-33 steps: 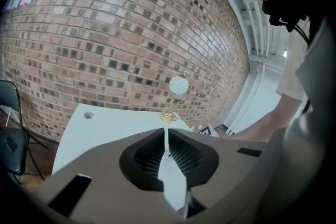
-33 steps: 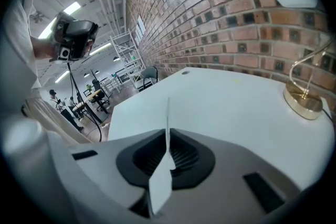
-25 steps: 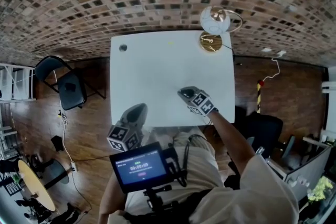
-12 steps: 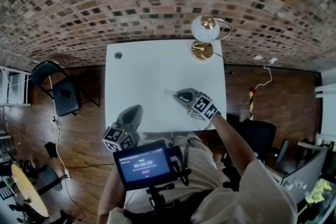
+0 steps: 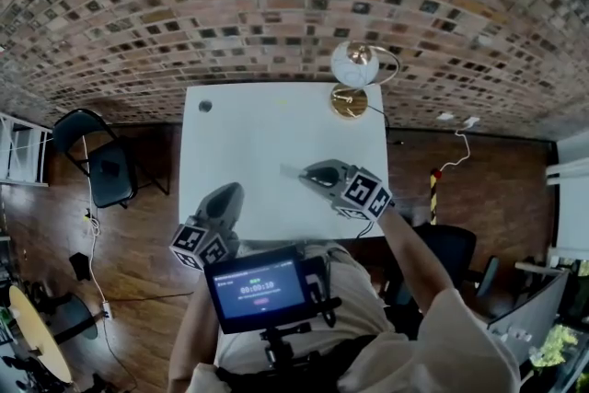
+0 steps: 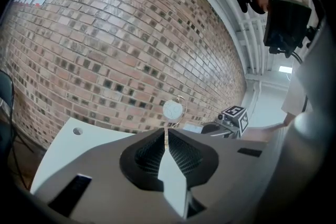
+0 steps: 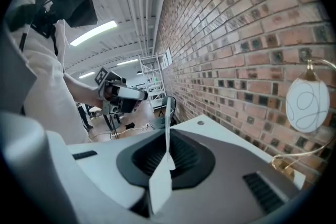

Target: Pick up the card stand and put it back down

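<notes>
The card stand (image 5: 349, 101), a round gold base with a wire ring, is seen upright on the white surface (image 5: 267, 133), at its far right corner close to the brick wall (image 5: 276, 5). It is touched by nothing.

The right gripper (image 5: 306, 172) is held above the surface, nearer the person than the card stand and to its left, well apart from it. The left gripper (image 5: 230, 193) is kept further from the card stand, over the near edge.

In the right gripper view the jaws are seen pressed fully together. Only a thin pale edge shows along the line where they meet, and whether it is more than the jaws' own tips cannot be told. The card stand is plainly not between them. In the left gripper view the jaws are likewise closed, with nothing gripped.

As things lie, the card stand is down and ungrasped, so no lift is judged to be under way. Whether a lift and return has been completed or is yet to be begun cannot be read from these views. For a grasp, one pair of jaws would have to be opened and brought to the card stand.

No container is seen on the surface. The only thing carried inside another is a round white card (image 7: 307, 105) in the wire ring. A small round hole (image 5: 205, 106) is set in the far left corner, well apart from the card stand, and nothing can be made out in it.
</notes>
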Demonstrator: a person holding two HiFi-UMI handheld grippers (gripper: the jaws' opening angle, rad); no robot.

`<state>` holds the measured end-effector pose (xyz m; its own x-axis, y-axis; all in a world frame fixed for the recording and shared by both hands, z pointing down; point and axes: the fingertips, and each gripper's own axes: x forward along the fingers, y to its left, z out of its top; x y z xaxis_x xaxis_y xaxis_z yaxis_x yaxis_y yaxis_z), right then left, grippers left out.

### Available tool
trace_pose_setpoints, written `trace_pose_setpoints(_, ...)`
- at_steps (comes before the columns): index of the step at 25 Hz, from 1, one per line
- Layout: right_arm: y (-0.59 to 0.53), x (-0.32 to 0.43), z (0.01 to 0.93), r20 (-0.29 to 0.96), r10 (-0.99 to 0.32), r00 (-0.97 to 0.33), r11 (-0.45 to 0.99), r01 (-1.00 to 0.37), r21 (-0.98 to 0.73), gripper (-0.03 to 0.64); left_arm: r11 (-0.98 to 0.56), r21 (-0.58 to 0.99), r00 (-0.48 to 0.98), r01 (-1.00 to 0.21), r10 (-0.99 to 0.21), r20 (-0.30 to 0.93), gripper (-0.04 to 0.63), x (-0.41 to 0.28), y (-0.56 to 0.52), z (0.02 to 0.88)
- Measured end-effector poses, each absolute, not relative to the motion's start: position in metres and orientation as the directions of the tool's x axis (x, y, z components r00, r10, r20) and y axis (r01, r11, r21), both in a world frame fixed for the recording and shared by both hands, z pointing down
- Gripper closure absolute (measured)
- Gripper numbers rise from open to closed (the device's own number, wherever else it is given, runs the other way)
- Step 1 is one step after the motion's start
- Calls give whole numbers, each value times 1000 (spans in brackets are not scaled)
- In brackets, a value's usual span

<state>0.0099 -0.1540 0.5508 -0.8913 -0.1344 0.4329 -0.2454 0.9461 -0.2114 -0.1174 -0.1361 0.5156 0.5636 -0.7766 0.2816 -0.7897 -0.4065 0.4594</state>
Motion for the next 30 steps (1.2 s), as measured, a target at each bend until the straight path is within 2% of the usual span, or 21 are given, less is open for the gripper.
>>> trace_pose_setpoints(17, -154, 3, 466, 376, -96, -922, 970, -172, -173, 592, -431, 442, 546, -787, -820, 172, 574, -130, -141, 447)
trace_pose_setpoints(30, -145, 4, 447, 338, -58, -939, 972, -130, -196, 592, -442, 427, 551, -789, -816, 173, 574, -133, -143, 445)
